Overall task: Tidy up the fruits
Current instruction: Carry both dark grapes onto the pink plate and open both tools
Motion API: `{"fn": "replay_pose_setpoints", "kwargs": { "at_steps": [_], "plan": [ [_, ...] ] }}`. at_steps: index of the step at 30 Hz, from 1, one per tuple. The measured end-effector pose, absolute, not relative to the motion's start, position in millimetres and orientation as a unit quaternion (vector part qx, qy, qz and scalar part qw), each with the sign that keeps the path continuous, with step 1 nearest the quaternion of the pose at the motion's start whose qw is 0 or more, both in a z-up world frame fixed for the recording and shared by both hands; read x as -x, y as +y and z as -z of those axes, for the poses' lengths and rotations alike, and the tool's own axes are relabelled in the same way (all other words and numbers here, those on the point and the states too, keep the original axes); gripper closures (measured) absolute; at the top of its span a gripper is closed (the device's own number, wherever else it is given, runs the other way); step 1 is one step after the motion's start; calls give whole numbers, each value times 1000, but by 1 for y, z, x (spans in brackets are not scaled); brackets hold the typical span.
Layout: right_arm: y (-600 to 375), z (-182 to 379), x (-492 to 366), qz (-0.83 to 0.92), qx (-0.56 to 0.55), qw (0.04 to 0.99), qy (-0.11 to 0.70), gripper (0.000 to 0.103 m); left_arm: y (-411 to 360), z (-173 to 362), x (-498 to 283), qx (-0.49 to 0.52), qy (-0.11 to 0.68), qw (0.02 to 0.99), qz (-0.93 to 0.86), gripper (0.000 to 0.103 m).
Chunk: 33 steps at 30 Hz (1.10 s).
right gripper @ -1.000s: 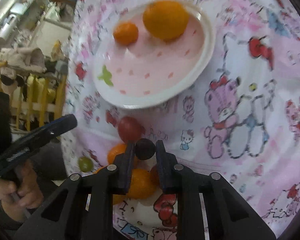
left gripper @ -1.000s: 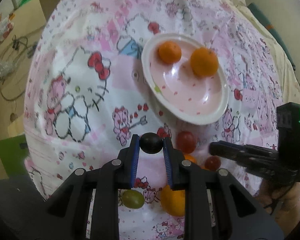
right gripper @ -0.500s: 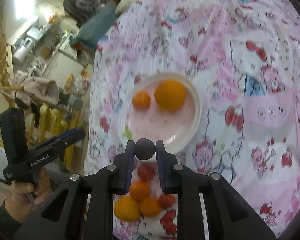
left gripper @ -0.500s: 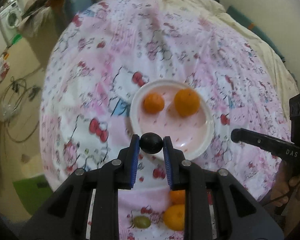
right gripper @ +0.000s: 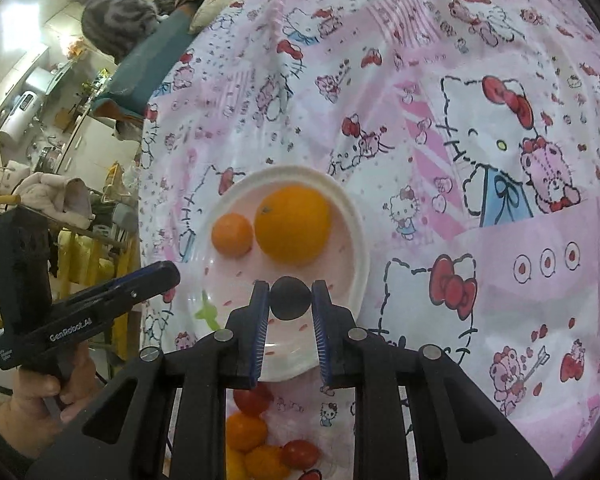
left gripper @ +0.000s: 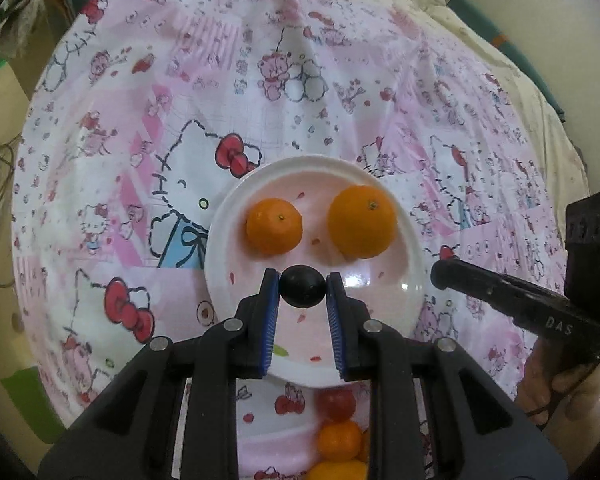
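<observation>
A white and pink plate [left gripper: 404, 304] [right gripper: 352, 216] lies on the Hello Kitty cloth and holds a small orange [left gripper: 274, 226] [right gripper: 233, 235] and a bigger orange [left gripper: 362, 221] [right gripper: 293, 225]. My left gripper [left gripper: 302, 286] is shut on a dark round fruit [left gripper: 302, 286] above the plate's near half. My right gripper [right gripper: 290, 297] is shut on another dark round fruit [right gripper: 290, 297] above the plate's near half. Loose fruit lies near the plate's front edge: a red tomato [left gripper: 336, 404] [right gripper: 254, 398] and small oranges [left gripper: 339, 440] [right gripper: 246, 426].
The other hand-held gripper shows at the right of the left wrist view [left gripper: 540, 308] and at the left of the right wrist view [right gripper: 80, 312]. Beyond the cloth's left edge is a cluttered room with furniture [right gripper: 48, 128]. A cream blanket [left gripper: 480, 32] lies at the back.
Both grippers, each with its dark fruit, have risen from the loose fruit pile and moved forward over the plate. The plate and its two oranges have not moved.
</observation>
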State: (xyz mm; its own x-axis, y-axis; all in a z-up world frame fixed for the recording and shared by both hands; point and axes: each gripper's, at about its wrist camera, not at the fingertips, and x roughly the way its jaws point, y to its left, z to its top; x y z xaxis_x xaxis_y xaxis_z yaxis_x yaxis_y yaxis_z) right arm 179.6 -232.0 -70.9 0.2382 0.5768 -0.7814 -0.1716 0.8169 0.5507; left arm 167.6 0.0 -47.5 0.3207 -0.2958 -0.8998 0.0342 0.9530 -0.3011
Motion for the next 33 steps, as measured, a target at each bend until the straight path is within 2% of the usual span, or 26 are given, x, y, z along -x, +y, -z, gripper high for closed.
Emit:
{"fn": "replay_pose_setpoints", "kwargs": {
  "at_steps": [10, 21, 33],
  "plan": [
    [-222, 92, -181, -230, -158, 760, 588, 80, -6, 79, -173, 96, 588, 799, 79, 83],
    [-230, 98, -184, -222, -170, 759, 589, 79, -13, 80, -172, 66, 582, 805, 95, 83],
    [-228, 98, -182, -225, -162, 759, 589, 77, -13, 79, -171, 76, 581, 804, 97, 82]
  ]
}}
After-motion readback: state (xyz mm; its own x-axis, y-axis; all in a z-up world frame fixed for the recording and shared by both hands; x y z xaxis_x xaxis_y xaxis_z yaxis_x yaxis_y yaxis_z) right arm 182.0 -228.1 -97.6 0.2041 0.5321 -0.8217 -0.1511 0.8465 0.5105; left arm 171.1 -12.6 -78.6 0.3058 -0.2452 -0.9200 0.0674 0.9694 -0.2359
